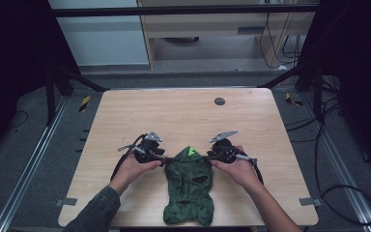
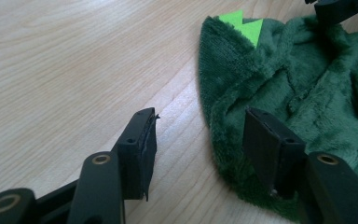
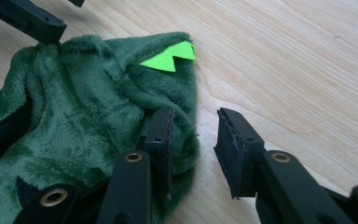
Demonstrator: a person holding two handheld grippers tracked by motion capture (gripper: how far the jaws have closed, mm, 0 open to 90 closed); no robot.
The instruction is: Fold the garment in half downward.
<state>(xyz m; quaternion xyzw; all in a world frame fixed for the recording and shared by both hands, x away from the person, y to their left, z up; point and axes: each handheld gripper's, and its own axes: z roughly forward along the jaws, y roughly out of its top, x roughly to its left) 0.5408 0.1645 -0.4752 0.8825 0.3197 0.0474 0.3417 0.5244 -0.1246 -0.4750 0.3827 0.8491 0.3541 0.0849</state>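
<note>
A dark green plush garment (image 1: 189, 188) with a bright green zigzag patch (image 1: 191, 152) lies flat at the near middle of the wooden table (image 1: 183, 116). My left gripper (image 1: 163, 161) is at the garment's upper left edge. Its jaws stand apart in the left gripper view (image 2: 200, 116), one over bare wood and one over the plush (image 2: 307, 93), with the fabric's edge between them and unpressed. My right gripper (image 1: 208, 157) is at the upper right edge. Its jaws (image 3: 196, 114) also straddle the plush (image 3: 74, 121) edge without pinching it.
A small black disc (image 1: 219, 101) sits in the far part of the table. Grey tape tabs (image 1: 66, 201) (image 1: 307, 201) mark the near corners. Black frame struts and floor cables (image 1: 348, 193) flank the table, and a cabinet (image 1: 212, 29) stands beyond it.
</note>
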